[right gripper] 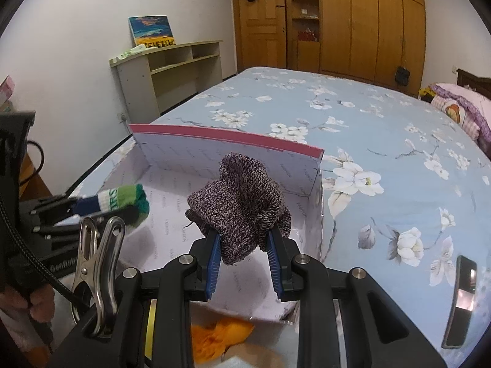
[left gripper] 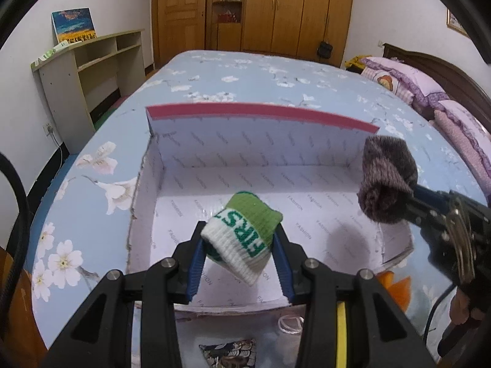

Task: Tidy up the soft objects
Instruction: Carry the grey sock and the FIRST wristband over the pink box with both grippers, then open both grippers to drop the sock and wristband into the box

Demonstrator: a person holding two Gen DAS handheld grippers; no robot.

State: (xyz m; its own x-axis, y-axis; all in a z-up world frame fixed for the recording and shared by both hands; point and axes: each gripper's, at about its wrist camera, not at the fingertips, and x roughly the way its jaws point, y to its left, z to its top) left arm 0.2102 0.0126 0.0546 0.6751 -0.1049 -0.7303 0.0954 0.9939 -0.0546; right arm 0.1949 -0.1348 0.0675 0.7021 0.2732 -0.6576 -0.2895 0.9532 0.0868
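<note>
My left gripper point(left gripper: 239, 245) is shut on a rolled green-and-white sock point(left gripper: 242, 236) with green letters, held above the floor of an open white box point(left gripper: 245, 150) with a red-edged lid. My right gripper point(right gripper: 244, 239) is shut on a bundled purple-brown knit sock point(right gripper: 239, 208), held over the box's right part. In the left wrist view the brown sock point(left gripper: 386, 178) and right gripper point(left gripper: 411, 196) show at the right, above the box's right wall. In the right wrist view the green sock point(right gripper: 122, 199) and left gripper point(right gripper: 79, 208) show at the left.
The box lies on a bed with a blue flowered sheet point(right gripper: 383, 122). An orange cloth point(right gripper: 221, 337) and a dark patterned pouch point(left gripper: 230, 352) lie in front of the box. A black phone point(right gripper: 460, 300) lies at the right. Pink pillows point(left gripper: 429, 92) lie at the bed's head.
</note>
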